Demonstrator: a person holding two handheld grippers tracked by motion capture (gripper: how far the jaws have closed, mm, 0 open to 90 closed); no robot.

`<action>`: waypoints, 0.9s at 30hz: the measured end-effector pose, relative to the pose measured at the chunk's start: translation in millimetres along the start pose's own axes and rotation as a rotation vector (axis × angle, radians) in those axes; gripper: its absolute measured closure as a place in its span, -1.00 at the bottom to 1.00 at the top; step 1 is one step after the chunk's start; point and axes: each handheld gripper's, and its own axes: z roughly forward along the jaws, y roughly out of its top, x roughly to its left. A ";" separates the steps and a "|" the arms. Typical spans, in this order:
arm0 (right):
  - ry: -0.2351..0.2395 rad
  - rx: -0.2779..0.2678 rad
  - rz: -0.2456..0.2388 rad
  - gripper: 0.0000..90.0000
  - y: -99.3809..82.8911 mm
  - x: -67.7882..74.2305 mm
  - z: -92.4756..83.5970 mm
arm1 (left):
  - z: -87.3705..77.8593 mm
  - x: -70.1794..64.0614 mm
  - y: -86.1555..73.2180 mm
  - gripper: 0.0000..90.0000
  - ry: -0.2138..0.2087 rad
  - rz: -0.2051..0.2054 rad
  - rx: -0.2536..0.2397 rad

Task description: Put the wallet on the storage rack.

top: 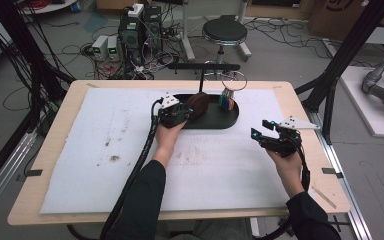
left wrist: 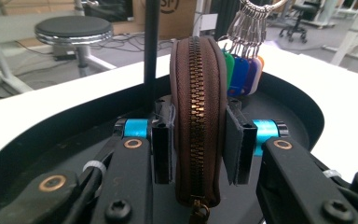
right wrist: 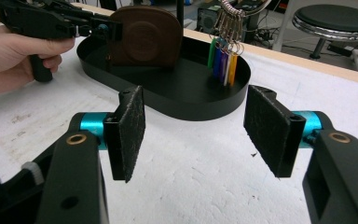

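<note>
Brown zip pouch [left wrist: 198, 116], one item: we find it standing on edge in the black oval tray [top: 230, 120], at the tray's left part, zipper edge facing the left gripper [top: 179, 114]. In the left gripper view our two pads sit flat against the pouch's two sides, so we hold it clamped, its zip pull hanging at the bottom.

Black post [left wrist: 151, 51], one: rises from the tray just behind the pouch.

Key ring with coloured tags [right wrist: 224, 58], one bunch: hangs upright in the tray's right part, beside the pouch and apart from it; green, blue, purple and yellow tags show in the right gripper view.

Right gripper [top: 272, 136], one: we hold it over the white mat [top: 105, 150], well to the right of the tray, jaws wide apart with nothing between the pads [right wrist: 131, 130].

White mat, one: covers most of the wooden table [top: 55, 125], stained in places, and bears the tray at its far middle.

Round stool [top: 225, 32], one: stands on the floor beyond the table.
</note>
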 end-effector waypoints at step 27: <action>-0.001 -0.004 0.000 -0.13 -0.7 -1.5 -1.0 | 1.1 -7.2 4.7 -0.19 0.082 0.069 0.148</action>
